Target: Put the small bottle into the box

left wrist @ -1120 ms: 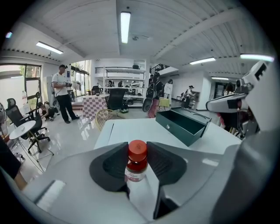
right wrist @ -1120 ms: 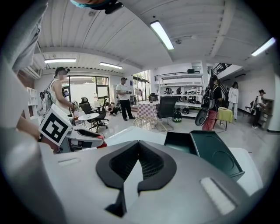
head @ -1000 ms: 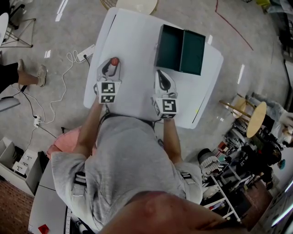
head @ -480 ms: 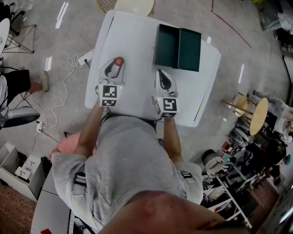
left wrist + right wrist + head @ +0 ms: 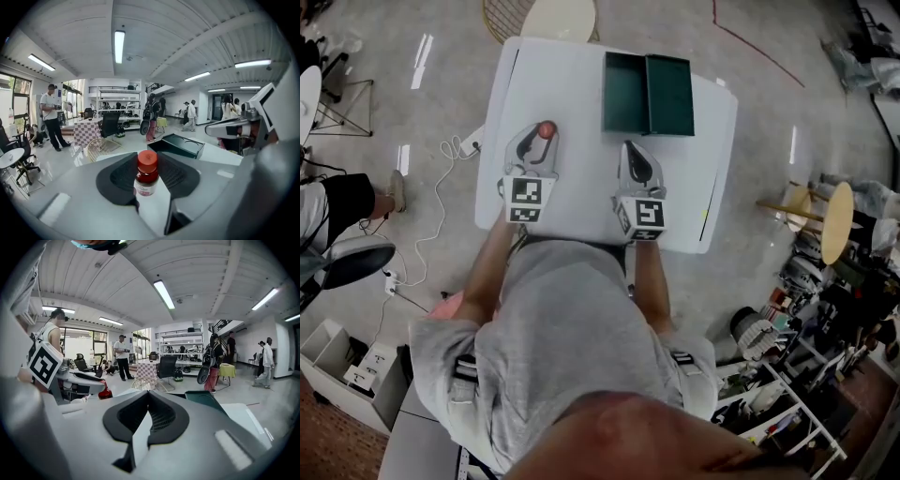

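Lifted higher above the tabletop than a second ago, clamped upright in the left gripper: small bottle, red cap, dark red body, white label. Well short of the green box. Right gripper closed, empty.

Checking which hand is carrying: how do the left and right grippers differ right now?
The left gripper is shut on the small bottle, red cap up; the right gripper has its jaws together with nothing between them. The right gripper is nearer the green box than the left gripper. Both are over the white table.
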The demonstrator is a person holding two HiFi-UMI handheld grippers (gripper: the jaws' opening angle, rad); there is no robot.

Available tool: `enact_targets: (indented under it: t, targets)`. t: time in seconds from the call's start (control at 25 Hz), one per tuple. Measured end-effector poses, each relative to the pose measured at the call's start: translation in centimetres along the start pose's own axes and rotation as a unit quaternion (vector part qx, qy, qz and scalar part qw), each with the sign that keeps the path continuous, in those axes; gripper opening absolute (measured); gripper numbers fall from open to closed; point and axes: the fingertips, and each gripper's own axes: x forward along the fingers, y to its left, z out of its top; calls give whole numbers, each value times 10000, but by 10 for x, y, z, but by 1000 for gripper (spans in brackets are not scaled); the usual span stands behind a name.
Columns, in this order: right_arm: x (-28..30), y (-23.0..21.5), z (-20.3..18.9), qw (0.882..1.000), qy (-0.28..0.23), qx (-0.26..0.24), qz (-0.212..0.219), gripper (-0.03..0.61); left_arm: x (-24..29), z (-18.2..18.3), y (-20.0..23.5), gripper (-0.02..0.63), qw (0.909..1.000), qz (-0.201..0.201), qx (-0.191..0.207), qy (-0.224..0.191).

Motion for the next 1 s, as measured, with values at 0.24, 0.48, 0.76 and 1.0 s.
enact_targets:
  t: [0.24, 0.48, 0.76, 1.0]
  targets:
    - [-15, -19, 1, 9998, -92, 60, -152, 3, 4, 20, -23, 137, 9997, -154, 169, -128]
    - [-24, -38, 3, 9995, -114, 97, -262, 3, 12, 32, -41, 137, 9993, -241, 247, -173]
    - [-35, -65, 3, 9989, -148, 136, -431, 3, 28, 44, -71, 137, 9980, -483, 337, -247]
    - [-38, -82, 0, 9985, -108, 223, -487, 3, 43, 52, -94, 137, 9964, -667, 450, -252]
